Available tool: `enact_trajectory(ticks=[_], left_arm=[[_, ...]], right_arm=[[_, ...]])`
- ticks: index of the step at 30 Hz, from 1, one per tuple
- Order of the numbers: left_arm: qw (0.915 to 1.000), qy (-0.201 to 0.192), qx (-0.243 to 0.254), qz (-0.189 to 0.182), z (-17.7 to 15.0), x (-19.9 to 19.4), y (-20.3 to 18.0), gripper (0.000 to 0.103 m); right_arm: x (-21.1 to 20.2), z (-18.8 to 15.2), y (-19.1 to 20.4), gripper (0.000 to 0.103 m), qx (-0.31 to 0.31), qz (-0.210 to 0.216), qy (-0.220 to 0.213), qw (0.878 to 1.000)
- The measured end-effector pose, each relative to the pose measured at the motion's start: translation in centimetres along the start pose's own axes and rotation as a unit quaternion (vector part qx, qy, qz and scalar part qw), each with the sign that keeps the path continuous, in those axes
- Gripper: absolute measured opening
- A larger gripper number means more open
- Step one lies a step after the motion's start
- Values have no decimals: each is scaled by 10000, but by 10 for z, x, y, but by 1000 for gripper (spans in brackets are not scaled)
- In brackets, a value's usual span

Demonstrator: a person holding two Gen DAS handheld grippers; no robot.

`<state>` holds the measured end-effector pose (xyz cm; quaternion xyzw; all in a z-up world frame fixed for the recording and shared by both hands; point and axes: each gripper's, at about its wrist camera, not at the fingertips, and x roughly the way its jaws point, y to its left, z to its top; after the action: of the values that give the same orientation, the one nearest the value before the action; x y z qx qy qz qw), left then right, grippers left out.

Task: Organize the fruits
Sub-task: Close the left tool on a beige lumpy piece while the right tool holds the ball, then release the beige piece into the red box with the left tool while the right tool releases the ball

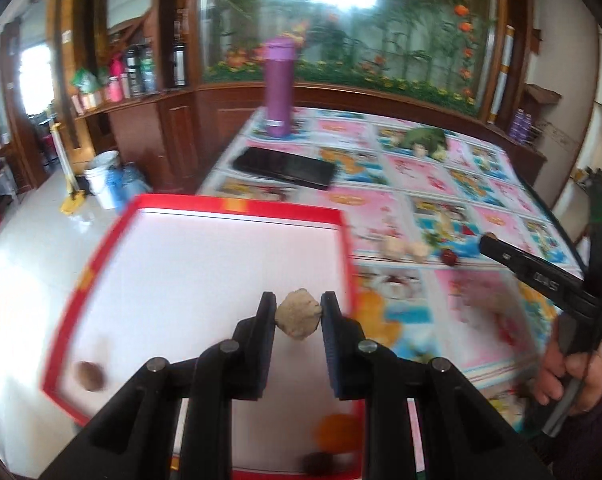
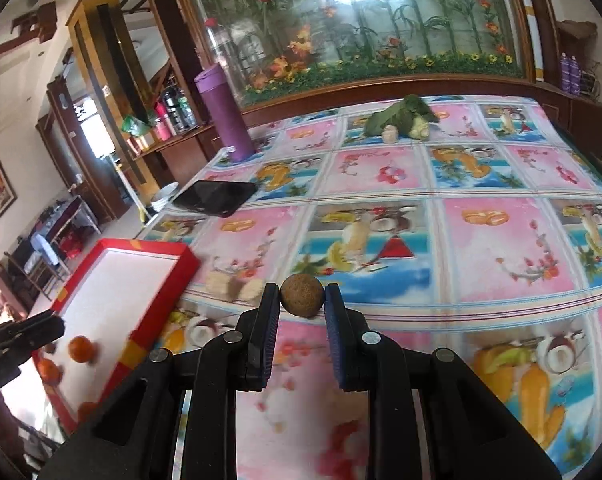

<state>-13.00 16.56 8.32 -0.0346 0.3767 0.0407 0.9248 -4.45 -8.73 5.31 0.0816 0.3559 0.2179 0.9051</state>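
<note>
My left gripper is shut on a pale lumpy fruit and holds it above the white floor of the red-rimmed tray. In the tray lie a brown fruit, an orange one and a dark red one. My right gripper is shut on a round brown fruit above the patterned tablecloth, to the right of the tray. Two pale fruits and a small red fruit lie on the cloth right of the tray.
A purple flask stands at the table's far left. A black phone lies behind the tray. Green leafy vegetables lie at the far side. A wooden cabinet with a flower panel backs the table. The tray overhangs the table's left edge.
</note>
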Motion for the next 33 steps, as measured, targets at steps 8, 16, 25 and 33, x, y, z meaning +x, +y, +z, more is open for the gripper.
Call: enact_trajectory(ticks=[8,16,25,33], left_arm=[[9962,247,-461,694,4,25,81,25],[9924,625,-595,872,-9,53,103,25],[9885,907,-451,1122,-14,66,108,25],[9863,1015,-406,1232,-14,68,108,27]], right_arm=[[53,15,128,22,-768,588,697,9929],[110,-1,173,22,-984,416,1511,9827],[129,-13,182,22,-964,167,1950,9759],[132,-13,182,25,-977,180,2008,9746]])
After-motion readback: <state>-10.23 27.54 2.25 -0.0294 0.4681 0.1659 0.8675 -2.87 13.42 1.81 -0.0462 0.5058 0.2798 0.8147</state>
